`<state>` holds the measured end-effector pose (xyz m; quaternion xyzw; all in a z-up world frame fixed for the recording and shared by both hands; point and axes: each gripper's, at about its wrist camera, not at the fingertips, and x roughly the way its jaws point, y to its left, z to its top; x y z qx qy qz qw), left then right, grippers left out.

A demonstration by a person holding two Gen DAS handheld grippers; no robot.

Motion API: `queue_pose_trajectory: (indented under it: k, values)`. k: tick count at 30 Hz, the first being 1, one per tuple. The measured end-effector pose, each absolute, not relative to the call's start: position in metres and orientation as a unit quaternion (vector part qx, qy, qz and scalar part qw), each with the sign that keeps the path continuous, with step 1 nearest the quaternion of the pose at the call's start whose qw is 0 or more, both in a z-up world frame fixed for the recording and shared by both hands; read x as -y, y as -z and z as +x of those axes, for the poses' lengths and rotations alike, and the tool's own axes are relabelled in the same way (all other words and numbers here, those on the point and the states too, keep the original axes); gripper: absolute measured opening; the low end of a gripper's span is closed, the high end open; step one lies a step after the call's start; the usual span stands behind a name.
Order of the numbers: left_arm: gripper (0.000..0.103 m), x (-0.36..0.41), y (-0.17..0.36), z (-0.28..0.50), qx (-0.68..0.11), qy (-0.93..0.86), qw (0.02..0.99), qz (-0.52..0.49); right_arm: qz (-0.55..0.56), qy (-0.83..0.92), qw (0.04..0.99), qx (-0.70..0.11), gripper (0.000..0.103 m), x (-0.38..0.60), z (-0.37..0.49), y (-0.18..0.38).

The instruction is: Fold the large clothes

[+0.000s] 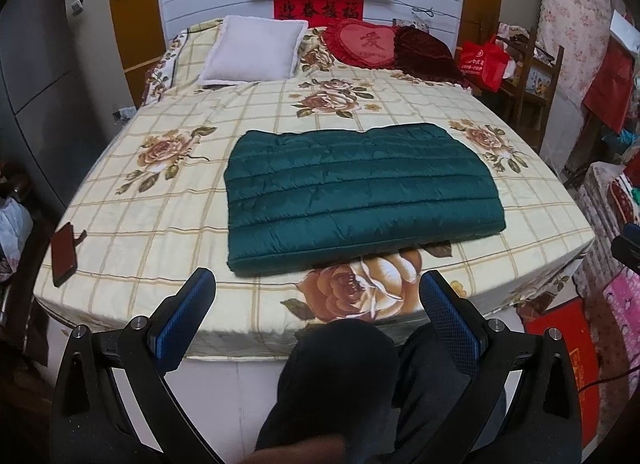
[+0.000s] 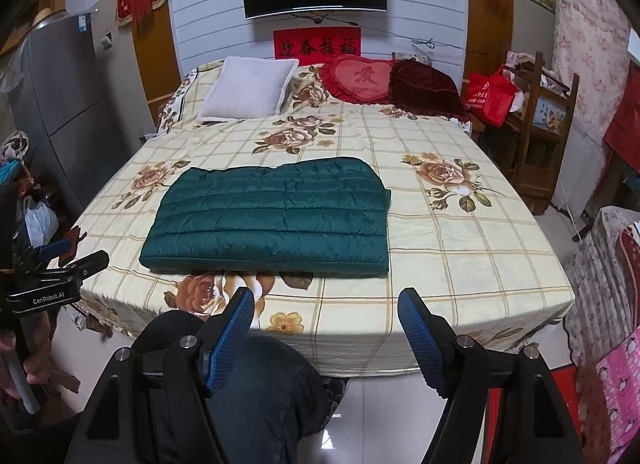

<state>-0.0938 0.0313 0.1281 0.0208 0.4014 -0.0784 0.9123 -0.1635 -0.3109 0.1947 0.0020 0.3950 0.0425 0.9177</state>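
A dark green quilted jacket [image 1: 360,192] lies folded into a flat rectangle on the bed [image 1: 160,224], close to the foot edge and about midway between the side edges. A dark phone [image 1: 64,254] rests near the bed's left foot corner. A white pillow [image 1: 252,50] and a red heart cushion [image 1: 366,42] sit at the head edge. Both the left gripper [image 1: 316,292] and right gripper [image 2: 326,312] hover off the foot edge above the person's knees [image 1: 340,352], fingers spread apart and gripping nothing.

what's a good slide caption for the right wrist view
Open right claw held short of the bed, a folded green quilted jacket lying flat on the floral sheet.
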Motion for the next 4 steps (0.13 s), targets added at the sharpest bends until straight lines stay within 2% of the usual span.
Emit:
queue_pose_trajectory:
  k: [4]
  values:
    - [0.102,-0.0324,-0.1333,-0.0998,-0.385,0.091,0.918,0.015,0.001,-0.043,0.918,-0.395,0.072,0.3099,-0.1635,-0.1956]
